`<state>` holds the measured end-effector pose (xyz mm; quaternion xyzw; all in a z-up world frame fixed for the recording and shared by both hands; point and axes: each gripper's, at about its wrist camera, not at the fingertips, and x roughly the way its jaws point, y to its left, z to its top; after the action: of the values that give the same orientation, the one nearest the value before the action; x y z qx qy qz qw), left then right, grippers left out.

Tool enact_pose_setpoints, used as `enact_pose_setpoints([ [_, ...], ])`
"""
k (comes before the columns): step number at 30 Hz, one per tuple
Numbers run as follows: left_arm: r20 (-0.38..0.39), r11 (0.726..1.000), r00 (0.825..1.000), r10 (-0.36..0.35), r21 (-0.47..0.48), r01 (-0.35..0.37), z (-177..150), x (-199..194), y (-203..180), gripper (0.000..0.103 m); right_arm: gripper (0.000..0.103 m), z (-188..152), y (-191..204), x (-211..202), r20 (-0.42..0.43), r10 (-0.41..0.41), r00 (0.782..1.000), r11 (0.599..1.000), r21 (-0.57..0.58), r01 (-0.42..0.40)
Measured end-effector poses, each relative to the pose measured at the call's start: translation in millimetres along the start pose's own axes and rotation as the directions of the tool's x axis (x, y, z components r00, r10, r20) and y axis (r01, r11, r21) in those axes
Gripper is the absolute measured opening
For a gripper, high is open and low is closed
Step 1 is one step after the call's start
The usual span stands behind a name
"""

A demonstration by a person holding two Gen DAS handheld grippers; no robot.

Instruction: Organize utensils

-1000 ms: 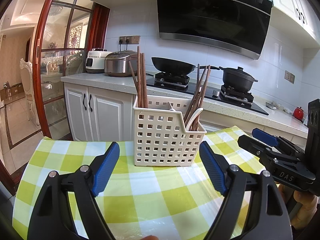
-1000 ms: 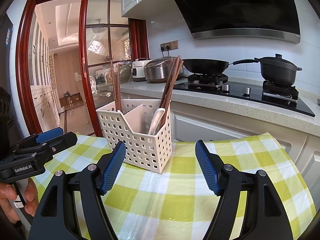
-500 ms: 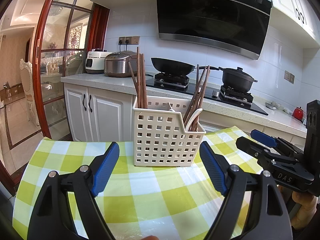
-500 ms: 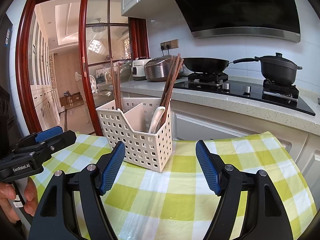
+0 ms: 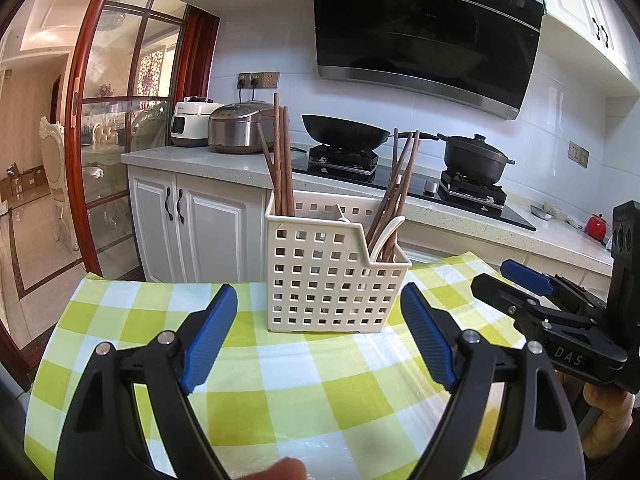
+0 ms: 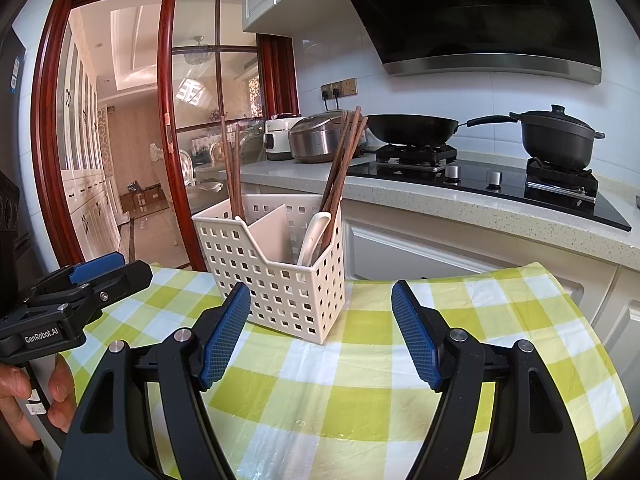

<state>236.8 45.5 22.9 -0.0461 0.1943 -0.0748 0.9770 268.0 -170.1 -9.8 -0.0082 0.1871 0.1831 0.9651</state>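
A cream perforated utensil basket [image 5: 324, 280] [image 6: 272, 280] stands on the green-and-white checked tablecloth [image 5: 288, 392] [image 6: 360, 384]. Dark wooden chopsticks [image 5: 280, 160] [image 6: 232, 168] stick up from its left compartment. More chopsticks [image 5: 396, 184] [image 6: 340, 164] and a white spoon [image 5: 390, 230] [image 6: 314, 236] lean in the right one. My left gripper [image 5: 319, 332] is open just in front of the basket, nothing between its blue pads. My right gripper [image 6: 320, 328] is open too, aimed at the basket's right corner, empty. Each gripper shows at the side of the other's view.
Behind the table runs a counter with a rice cooker [image 5: 240, 132], a wok [image 5: 344, 132] and a black pot [image 5: 474, 156] on a hob. White cabinets [image 5: 192, 232] stand below. A red-framed glass door [image 5: 92, 120] is on the left.
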Motion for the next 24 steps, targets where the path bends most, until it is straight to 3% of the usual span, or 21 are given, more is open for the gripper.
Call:
enact_pose_setpoints([
  [24, 0.005, 1.0, 1.0, 0.0, 0.003, 0.0, -0.3, -1.6, -0.8, 0.084, 0.069, 0.6, 0.1, 0.0, -0.001, 0.0, 1.0, 1.0, 0.001, 0.0],
])
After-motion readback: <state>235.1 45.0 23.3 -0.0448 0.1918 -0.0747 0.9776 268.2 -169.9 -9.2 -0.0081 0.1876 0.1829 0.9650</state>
